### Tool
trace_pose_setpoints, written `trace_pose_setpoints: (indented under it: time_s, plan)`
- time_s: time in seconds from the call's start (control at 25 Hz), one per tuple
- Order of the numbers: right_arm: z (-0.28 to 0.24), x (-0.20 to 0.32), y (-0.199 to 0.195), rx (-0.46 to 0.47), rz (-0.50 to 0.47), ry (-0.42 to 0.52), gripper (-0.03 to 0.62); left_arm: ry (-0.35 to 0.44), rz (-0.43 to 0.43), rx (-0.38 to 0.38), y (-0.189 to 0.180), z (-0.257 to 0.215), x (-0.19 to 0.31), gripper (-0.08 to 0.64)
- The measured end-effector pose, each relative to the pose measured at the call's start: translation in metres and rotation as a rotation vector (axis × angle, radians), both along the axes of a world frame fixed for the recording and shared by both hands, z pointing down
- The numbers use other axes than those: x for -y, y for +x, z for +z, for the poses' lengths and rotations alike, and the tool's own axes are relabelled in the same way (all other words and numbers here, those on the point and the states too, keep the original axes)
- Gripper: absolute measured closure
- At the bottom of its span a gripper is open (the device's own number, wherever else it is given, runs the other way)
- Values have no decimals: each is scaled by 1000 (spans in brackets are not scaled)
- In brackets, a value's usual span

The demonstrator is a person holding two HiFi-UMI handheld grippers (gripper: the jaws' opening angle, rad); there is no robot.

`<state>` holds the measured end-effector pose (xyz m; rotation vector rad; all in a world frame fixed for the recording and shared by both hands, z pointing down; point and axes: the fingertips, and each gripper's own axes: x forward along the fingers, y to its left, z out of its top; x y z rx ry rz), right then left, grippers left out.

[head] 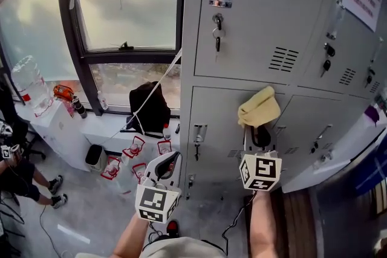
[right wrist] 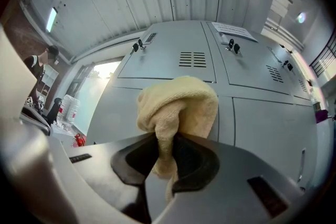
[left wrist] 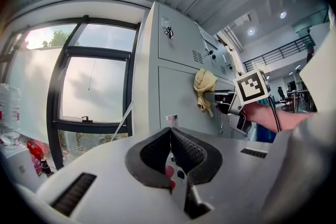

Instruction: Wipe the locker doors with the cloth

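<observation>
Nearest: left gripper (head: pixel 170 161), held low by the person's waist and away from the lockers. Its dark ribbed pads meet at the tips with nothing between them. It is idle.

Right gripper (head: pixel 260 135), raised ahead of it. Its jaws are pinched onto a pale yellow terry cloth (head: pixel 259 107), gripping a gathered neck of fabric, so most of the cloth bunches out beyond the tips and a short tail hangs down behind the pads.

Cloth: judged light, soft and limp, with nothing fragile about it. It folds wherever it is pushed, so the wiping has to come from the wad in front of the jaws. The present hold on the neck looks sound (a hold nearer the wad would stiffen it but leave less pad on the door).

Beyond: grey steel locker doors (head: pixel 213 119), in two rows. The wad sits at the top edge of a lower door, just under the seam with the upper row. From the left gripper view it looks pressed to the metal, though I cannot confirm contact.

Further up: a bunch of keys (head: pixel 217 31) hangs from an upper door's lock and could snag a wide stroke. Left of the lockers is a dark-framed window (head: pixel 128 3).
</observation>
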<state>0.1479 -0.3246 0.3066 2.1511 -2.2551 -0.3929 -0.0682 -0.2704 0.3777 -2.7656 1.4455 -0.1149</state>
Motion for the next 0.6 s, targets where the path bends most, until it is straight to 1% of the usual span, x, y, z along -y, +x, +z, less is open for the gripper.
trace_pose_setpoints:
  time_s: [0.44, 0.6]
  plan:
    - [2, -6, 51, -2, 104, -14, 511, -4, 28, 1, 11, 2, 2, 537]
    - [3, -7, 61, 6, 118, -19, 509, -11, 31, 3, 13, 5, 1, 537]
